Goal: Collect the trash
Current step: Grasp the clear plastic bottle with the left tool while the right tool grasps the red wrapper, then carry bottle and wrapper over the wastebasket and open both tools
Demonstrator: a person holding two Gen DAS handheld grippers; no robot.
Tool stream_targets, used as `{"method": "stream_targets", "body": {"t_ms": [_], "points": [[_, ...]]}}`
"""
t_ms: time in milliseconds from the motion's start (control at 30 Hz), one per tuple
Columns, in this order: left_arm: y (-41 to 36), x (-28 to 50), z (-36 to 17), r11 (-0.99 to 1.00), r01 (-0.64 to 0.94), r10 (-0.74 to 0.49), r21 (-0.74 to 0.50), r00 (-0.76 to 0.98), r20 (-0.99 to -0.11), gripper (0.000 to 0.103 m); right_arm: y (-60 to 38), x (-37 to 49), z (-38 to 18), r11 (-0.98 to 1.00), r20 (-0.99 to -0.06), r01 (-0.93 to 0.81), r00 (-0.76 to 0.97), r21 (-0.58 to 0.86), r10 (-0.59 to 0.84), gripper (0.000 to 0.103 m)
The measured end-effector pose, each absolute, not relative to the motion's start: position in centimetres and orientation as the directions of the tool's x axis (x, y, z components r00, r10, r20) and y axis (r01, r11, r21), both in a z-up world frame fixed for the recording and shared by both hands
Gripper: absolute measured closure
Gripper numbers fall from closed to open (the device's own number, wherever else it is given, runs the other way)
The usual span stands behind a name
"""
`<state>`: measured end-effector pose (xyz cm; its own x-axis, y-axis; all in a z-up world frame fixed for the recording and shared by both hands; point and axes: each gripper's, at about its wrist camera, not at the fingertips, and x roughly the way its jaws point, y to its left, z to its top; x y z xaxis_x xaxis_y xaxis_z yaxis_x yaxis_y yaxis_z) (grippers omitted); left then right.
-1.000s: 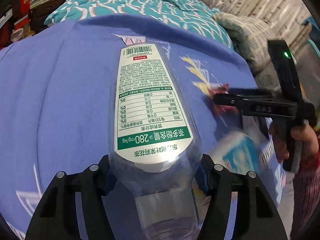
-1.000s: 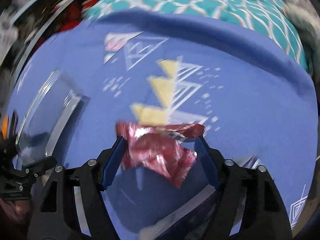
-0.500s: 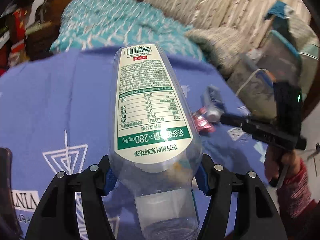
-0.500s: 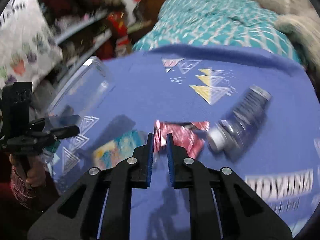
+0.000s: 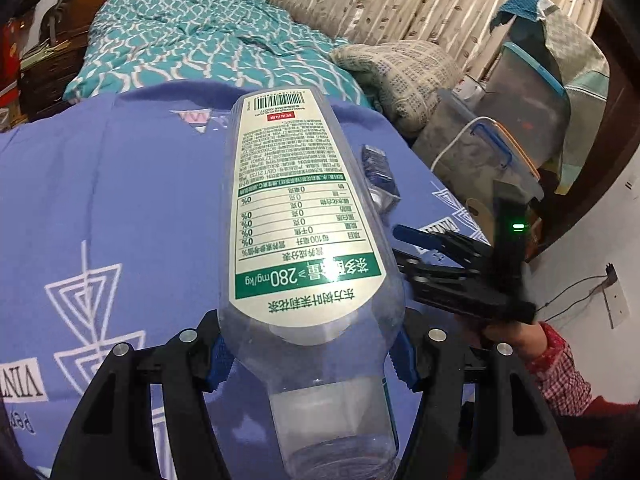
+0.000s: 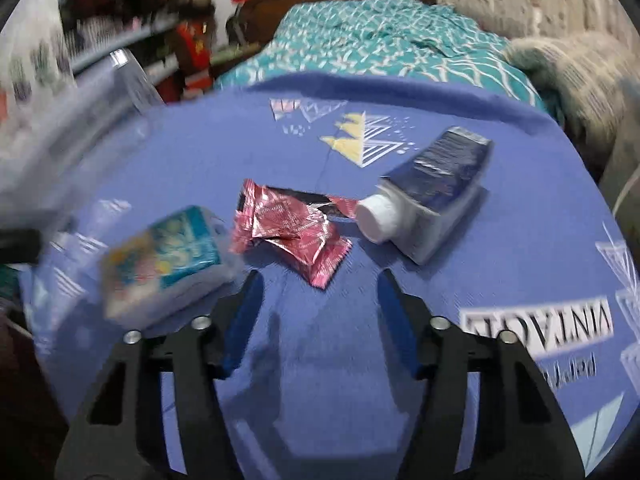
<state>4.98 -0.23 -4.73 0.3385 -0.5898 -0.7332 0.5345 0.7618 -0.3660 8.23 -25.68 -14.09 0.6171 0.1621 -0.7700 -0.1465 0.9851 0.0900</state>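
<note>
A clear plastic bottle (image 5: 308, 240) with a white and green label was gripped near its neck by the left gripper (image 5: 310, 354), its base pointing away over the blue bedspread (image 5: 120, 208). The right gripper (image 6: 316, 308) was held with its fingers spread apart and nothing between them, just short of a crumpled red wrapper (image 6: 294, 230) lying on the bedspread. A teal and yellow carton (image 6: 164, 258) was seen just left of the wrapper, and a dark blue tube (image 6: 430, 190) with a white cap just right of it. A teal patterned quilt (image 6: 384, 46) was spread behind.
</note>
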Motion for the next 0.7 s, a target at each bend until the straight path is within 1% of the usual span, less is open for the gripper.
{"method": "stream_targets", "body": {"t_ms": [67,100,133,167,200,233,267,367,467,567,633,700], "points": [[0.9,5.1,-4.9,0.768,0.521,-0.588,-0.373,0.343,-0.732,0.044,-24.6,9.6,-15.0,0.985,-0.788,-0.151,0.595,0.081,0.157,0.046],[1.3,5.0,-4.9,0.770,0.515,-0.587,-0.375,0.345,-0.732,0.044,-24.2,10.1,-15.0,0.985,-0.787,-0.157,0.597,0.076,0.156,0.048],[1.5,5.0,-4.8,0.772,0.512,-0.587,-0.377,0.347,-0.732,0.044,-23.8,10.3,-15.0,0.983,-0.787,-0.168,0.594,0.079,0.165,0.064],[1.8,5.1,-4.9,0.774,0.507,-0.586,-0.379,0.348,-0.732,0.044,-23.6,10.4,-15.0,0.982,-0.787,-0.169,0.595,0.078,0.165,0.077],[2.1,5.0,-5.0,0.775,0.505,-0.586,-0.381,0.347,-0.732,0.044,-23.6,10.5,-14.9,0.981,-0.787,-0.170,0.591,0.093,0.177,0.081],[2.2,5.0,-5.0,0.774,0.504,-0.587,-0.383,0.347,-0.731,0.044,-23.7,10.2,-14.7,0.979,-0.782,-0.169,0.592,0.115,0.194,0.088],[2.3,4.9,-4.9,0.772,0.506,-0.590,-0.384,0.345,-0.730,0.044,-23.9,9.7,-14.5,0.977,-0.776,-0.169,0.596,0.131,0.208,0.090],[1.8,4.4,-4.3,0.751,0.534,-0.611,-0.389,0.338,-0.716,0.044,-25.4,6.0,-12.9,0.962,-0.733,-0.164,0.624,0.217,0.272,0.091],[0.1,3.8,-3.7,0.710,0.584,-0.643,-0.394,0.309,-0.701,0.044,-27.3,1.5,-11.2,0.959,-0.684,-0.135,0.676,0.250,0.273,0.091],[-3.2,3.0,-3.4,0.643,0.653,-0.677,-0.399,0.242,-0.695,0.044,-30.3,-3.0,-10.5,0.977,-0.669,-0.035,0.724,0.212,0.172,0.091],[-6.0,2.4,-3.6,0.597,0.698,-0.689,-0.397,0.192,-0.699,0.044,-32.6,-5.1,-10.7,0.987,-0.680,0.065,0.731,0.144,0.051,0.091],[-9.0,1.8,-4.1,0.553,0.736,-0.691,-0.391,0.143,-0.709,0.044,-35.3,-6.8,-11.3,0.980,-0.697,0.142,0.717,0.140,-0.004,0.091]]}}
